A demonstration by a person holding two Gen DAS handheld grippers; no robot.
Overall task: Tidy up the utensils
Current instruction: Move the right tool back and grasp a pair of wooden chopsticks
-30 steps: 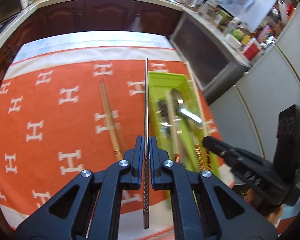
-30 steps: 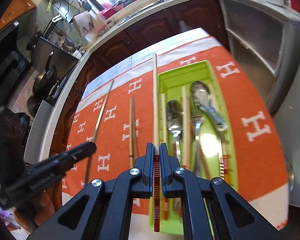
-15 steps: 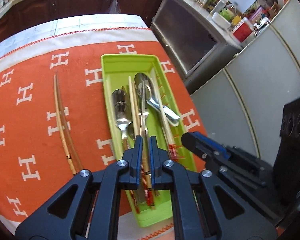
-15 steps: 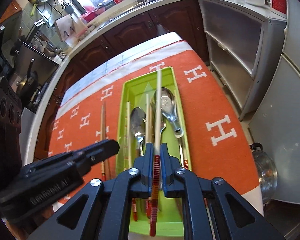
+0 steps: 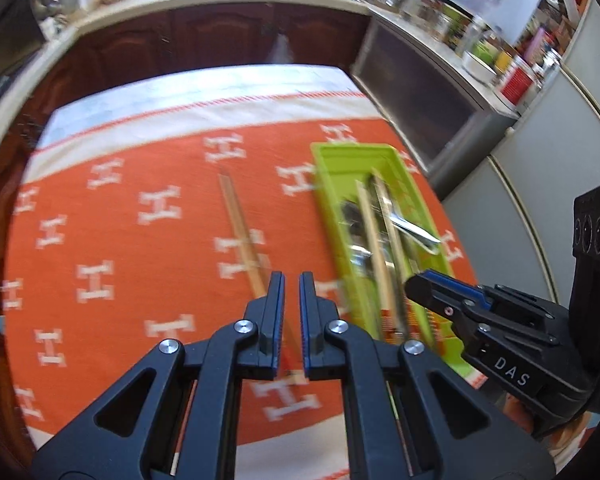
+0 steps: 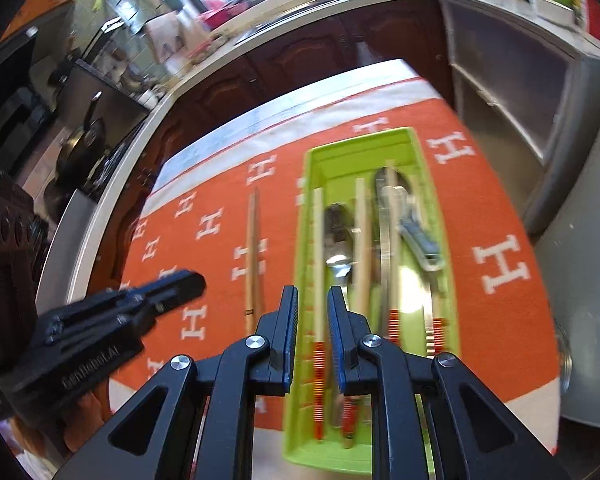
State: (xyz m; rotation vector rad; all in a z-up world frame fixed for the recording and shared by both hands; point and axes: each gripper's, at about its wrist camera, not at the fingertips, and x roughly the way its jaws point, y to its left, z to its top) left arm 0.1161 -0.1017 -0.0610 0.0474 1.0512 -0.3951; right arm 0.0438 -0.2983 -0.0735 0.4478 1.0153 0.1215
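A lime green utensil tray [image 5: 340, 152] [image 6: 364, 138] lies on the orange cloth and holds spoons [image 6: 338, 232], a fork and several chopsticks. Among them are a pale chopstick with a red-striped end [image 6: 319, 264] and a metal chopstick [image 5: 388, 220]. My right gripper [image 6: 313, 290] hovers over the tray's near left side, jaws parted and empty, with the pale chopstick lying below the gap. My left gripper [image 5: 292, 276] hangs over the cloth left of the tray, shut to a narrow slit with nothing in it. A pair of wooden chopsticks [image 5: 240, 228] [image 6: 253, 248] lies on the cloth just beyond it.
The orange cloth with white H marks [image 5: 100, 240] covers the table. Dark wood cabinets [image 5: 220, 36] and a cluttered counter run behind it. A grey cabinet [image 6: 512, 92] stands to the right, with jars on top. Each gripper shows at the side of the other's view.
Both grippers have let go of their chopsticks, which now lie in the tray. The right jaws have parted. The left gripper swung over the tray, then back left over the cloth.
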